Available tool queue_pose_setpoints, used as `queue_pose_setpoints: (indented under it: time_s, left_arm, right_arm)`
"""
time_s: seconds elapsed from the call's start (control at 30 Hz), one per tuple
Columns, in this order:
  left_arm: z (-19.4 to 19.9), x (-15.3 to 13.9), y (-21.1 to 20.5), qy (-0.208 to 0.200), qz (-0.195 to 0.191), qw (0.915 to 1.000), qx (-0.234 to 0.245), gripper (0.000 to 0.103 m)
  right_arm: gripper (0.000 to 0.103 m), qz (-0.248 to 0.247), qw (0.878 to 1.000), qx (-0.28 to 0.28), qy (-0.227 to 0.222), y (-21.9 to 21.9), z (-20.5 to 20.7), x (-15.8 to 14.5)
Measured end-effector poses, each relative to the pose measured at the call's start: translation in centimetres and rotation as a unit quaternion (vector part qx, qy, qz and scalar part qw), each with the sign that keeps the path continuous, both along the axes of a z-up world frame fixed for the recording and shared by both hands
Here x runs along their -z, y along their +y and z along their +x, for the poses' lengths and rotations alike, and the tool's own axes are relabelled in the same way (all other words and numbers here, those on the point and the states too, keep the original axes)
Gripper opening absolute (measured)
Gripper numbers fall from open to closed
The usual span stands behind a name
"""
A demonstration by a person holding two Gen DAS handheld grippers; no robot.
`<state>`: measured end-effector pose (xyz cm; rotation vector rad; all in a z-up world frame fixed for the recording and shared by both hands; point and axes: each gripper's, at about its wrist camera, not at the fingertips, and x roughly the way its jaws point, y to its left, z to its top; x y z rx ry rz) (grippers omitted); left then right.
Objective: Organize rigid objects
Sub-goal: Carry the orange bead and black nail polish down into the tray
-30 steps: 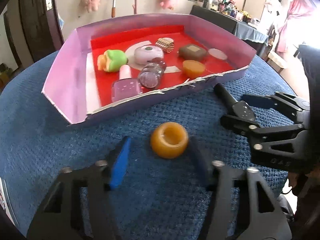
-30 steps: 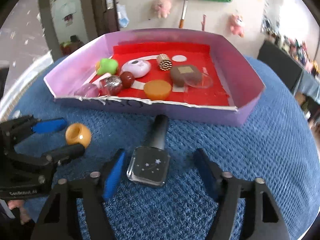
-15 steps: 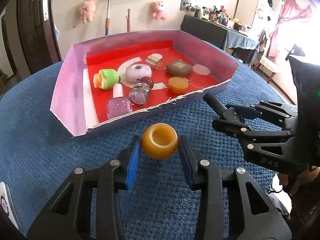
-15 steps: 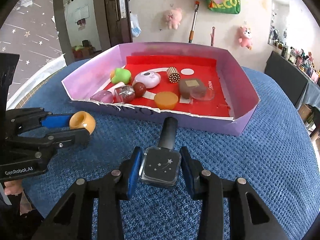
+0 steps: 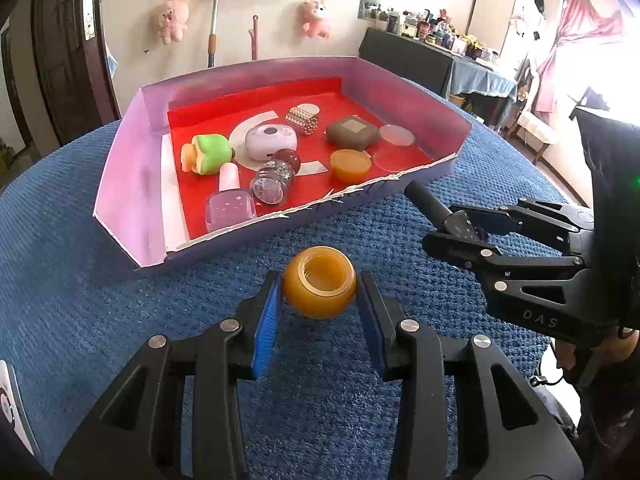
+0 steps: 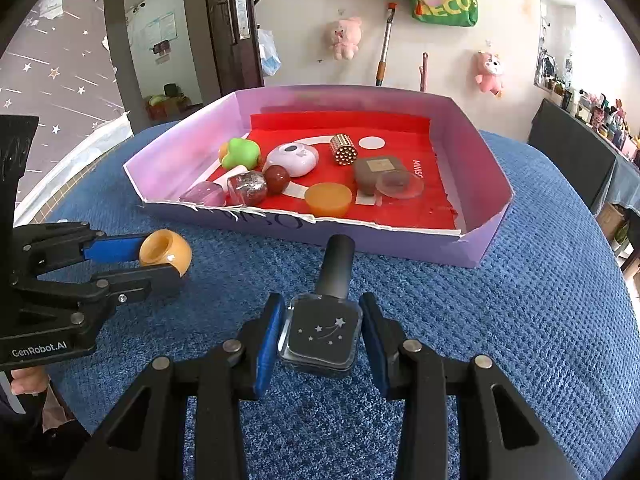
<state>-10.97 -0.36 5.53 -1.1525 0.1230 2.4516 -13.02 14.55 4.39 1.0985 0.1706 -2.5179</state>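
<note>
My left gripper (image 5: pixel 319 304) is shut on an amber round jar (image 5: pixel 319 287) and holds it a little above the blue cloth; it also shows in the right wrist view (image 6: pixel 165 251). My right gripper (image 6: pixel 322 332) is shut on a black square nail-polish bottle (image 6: pixel 321 334) with star marks, cap pointing toward the box. The bottle's cap shows in the left wrist view (image 5: pixel 427 200). A purple cardboard box with a red floor (image 5: pixel 132 184) (image 6: pixel 472 248) lies just beyond both grippers.
The box holds several small things: a green toy (image 5: pixel 208 153), a pink nail-polish bottle (image 5: pixel 230 200), a glitter jar (image 5: pixel 272 185), a lilac case (image 5: pixel 271 141), a brown case (image 5: pixel 352 133), an amber lid (image 5: pixel 349 164). A blue cloth (image 6: pixel 520 340) covers the table.
Both grippers closed: the left on the amber jar, the right on the black bottle. Both have since lifted slightly and drawn back from the box.
</note>
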Motion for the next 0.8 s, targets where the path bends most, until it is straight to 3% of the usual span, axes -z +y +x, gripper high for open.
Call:
queue_pose_setpoints:
  time_s: [0.23,0.47,0.6,0.8]
  left_arm:
    - [0.0,-1.4,-0.1,0.008,0.006,0.9999,-0.002,0.036]
    - [-2.1,-5.6,-0.5,0.036,0.029,0.9989,-0.006,0.036]
    - [-5.6,-7.2,-0.4,0.029,0.040,0.9988,-0.004,0.036]
    - [-13.0,-7.1,0.7,0.003,0.006,1.0000,-0.006,0.036]
  right_arm:
    - [0.041,-0.012,1.000,-0.002,0.007,0.2,0.0,-1.2]
    - [0.041,-0.032,0.999,-0.013,0.027,0.7,-1.3,-5.2]
    - [0.041,-0.039,0.999,-0.020,0.028,1.0,-4.3,-7.5]
    - [0.041,-0.026,0.999,-0.025,-0.002,0.4,-11.5,-8.3]
